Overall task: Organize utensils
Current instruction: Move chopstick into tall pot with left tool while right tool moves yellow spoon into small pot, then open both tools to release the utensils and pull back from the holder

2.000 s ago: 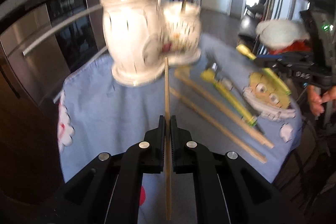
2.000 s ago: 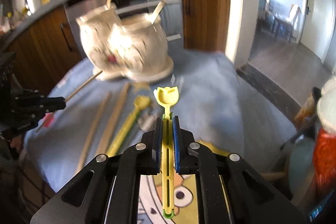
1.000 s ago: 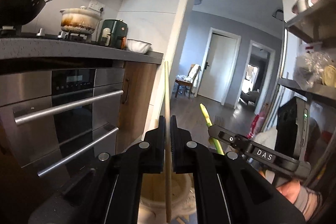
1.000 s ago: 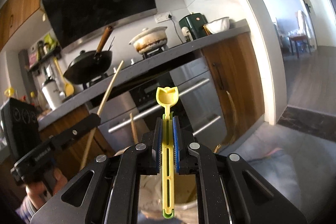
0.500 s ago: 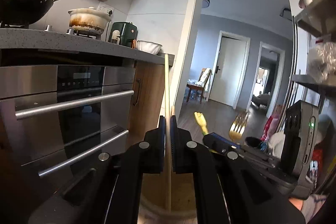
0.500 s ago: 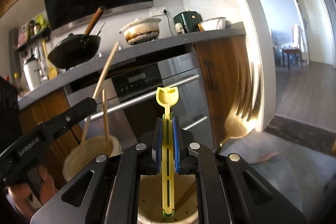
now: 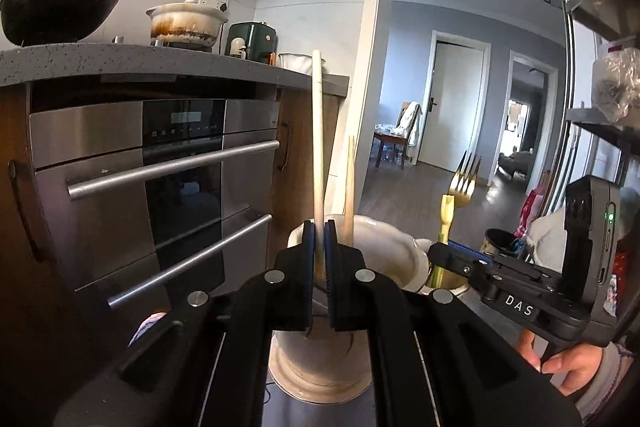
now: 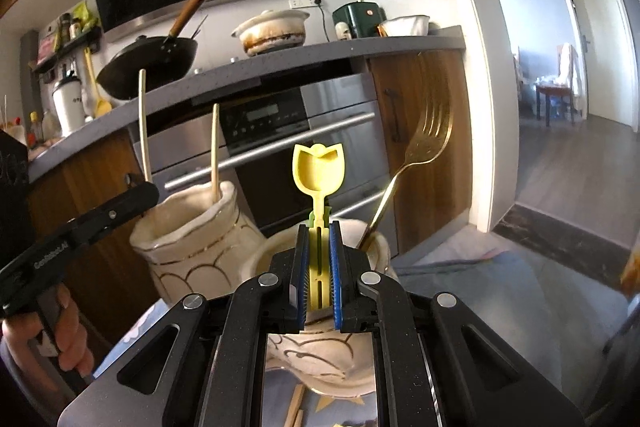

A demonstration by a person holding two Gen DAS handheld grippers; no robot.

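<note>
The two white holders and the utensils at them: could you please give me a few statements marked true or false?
1. The left gripper is shut on a wooden chopstick. True.
2. The right gripper holds a gold fork. False: its jaws clamp a yellow tulip spoon; the gold fork already stands in the smaller holder.
3. A second chopstick stands in the larger holder. True.
4. Both holders lie tipped over. False: they stand upright.

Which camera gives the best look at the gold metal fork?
The right wrist view: the gold metal fork shows tines, neck and handle slanting into the cream ceramic holder. In the left wrist view only the fork's tines show, rising behind the yellow plastic spoon near the right tool.
</note>
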